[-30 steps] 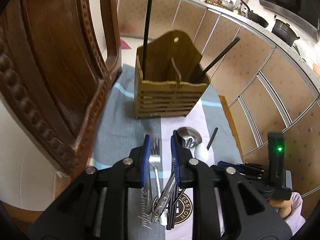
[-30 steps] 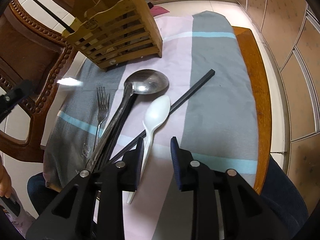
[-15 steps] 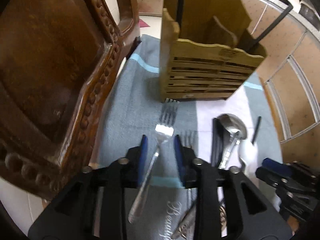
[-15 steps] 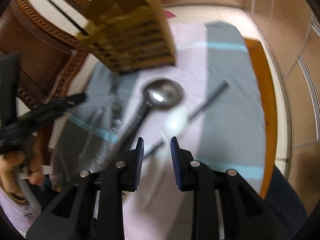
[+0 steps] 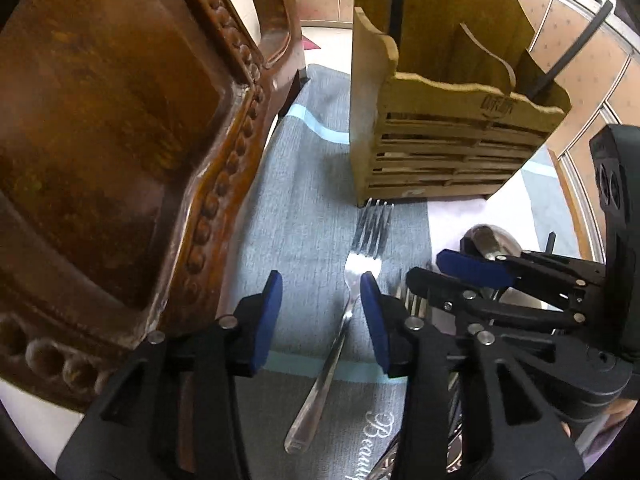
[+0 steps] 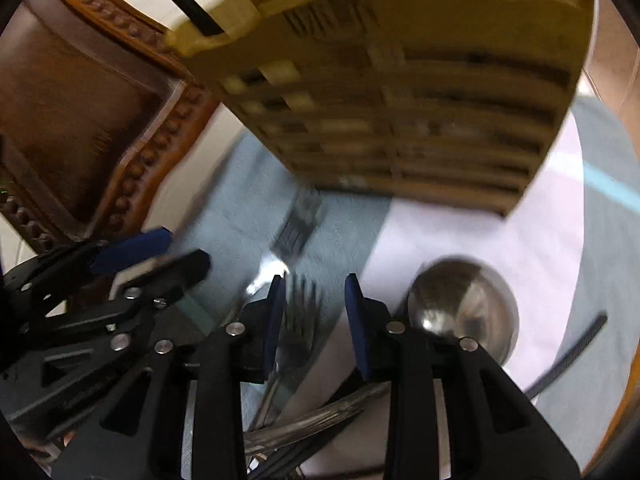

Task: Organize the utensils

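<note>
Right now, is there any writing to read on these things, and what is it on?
"Beau...", white cursive, cut off by the picture's edge: on the grey cloth.
Stamped mark on the wooden utensil holder: too small to read.
Nothing else is legible; the right wrist view is blurred.

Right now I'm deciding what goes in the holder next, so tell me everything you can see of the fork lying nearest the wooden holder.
The fork is shiny metal with four tines and a slim handle ending in a rounded tip. It lies flat on the grey cloth, tines almost at the foot of the wooden holder, handle running back toward the camera. The left gripper is open astride its neck without gripping; its jaws have just been opening.
</note>
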The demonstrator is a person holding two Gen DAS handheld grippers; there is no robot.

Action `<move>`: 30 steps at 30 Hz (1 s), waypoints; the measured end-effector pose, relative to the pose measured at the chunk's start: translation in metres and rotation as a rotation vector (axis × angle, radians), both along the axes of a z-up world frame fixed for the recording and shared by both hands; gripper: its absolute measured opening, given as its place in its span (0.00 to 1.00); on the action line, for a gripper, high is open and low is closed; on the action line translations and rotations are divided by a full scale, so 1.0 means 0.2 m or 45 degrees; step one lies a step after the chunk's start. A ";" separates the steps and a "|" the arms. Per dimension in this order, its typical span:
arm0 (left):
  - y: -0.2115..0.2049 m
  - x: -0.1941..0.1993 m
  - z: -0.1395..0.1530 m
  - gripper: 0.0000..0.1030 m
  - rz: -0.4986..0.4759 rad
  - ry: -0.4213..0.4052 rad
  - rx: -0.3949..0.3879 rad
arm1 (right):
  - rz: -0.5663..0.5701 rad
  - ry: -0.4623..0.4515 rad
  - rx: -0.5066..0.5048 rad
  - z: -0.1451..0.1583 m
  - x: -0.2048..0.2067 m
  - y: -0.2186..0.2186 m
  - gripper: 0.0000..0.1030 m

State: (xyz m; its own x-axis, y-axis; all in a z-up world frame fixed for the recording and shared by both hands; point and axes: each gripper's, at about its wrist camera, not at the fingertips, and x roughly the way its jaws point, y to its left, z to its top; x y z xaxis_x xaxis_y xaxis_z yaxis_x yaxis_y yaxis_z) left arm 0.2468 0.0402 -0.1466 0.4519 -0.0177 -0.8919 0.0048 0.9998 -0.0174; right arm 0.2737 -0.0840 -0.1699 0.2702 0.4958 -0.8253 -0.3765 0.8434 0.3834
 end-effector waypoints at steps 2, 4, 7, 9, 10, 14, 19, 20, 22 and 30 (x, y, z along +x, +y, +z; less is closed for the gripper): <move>0.00 0.01 0.00 0.41 0.002 0.006 -0.022 | 0.034 0.006 0.046 0.00 0.02 -0.01 0.28; -0.01 0.02 0.01 0.47 -0.004 0.013 -0.064 | 0.076 0.049 0.093 -0.02 0.04 -0.01 0.14; -0.03 0.02 0.00 0.51 -0.008 0.017 -0.070 | 0.101 0.067 0.104 -0.05 0.05 -0.01 0.01; -0.03 0.03 -0.01 0.51 -0.010 0.019 -0.063 | 0.088 0.050 0.143 -0.03 0.04 -0.05 0.01; -0.04 0.03 -0.01 0.51 -0.010 0.023 -0.065 | 0.087 0.040 0.161 -0.01 0.02 -0.07 0.01; -0.03 0.03 -0.01 0.54 0.037 0.042 -0.096 | 0.071 -0.101 0.118 0.11 -0.02 -0.12 0.01; 0.01 -0.08 0.21 0.68 0.046 -0.043 -0.194 | 0.135 -0.092 0.064 0.08 -0.01 -0.05 0.32; 0.01 -0.10 0.24 0.70 0.039 -0.056 -0.190 | 0.139 -0.093 0.058 0.06 0.00 -0.05 0.49; 0.00 -0.11 0.30 0.71 0.029 -0.078 -0.193 | 0.164 -0.083 0.064 0.02 0.01 0.01 0.52; -0.01 -0.12 0.28 0.71 0.031 -0.054 -0.185 | 0.259 -0.066 -0.068 -0.07 0.01 0.18 0.17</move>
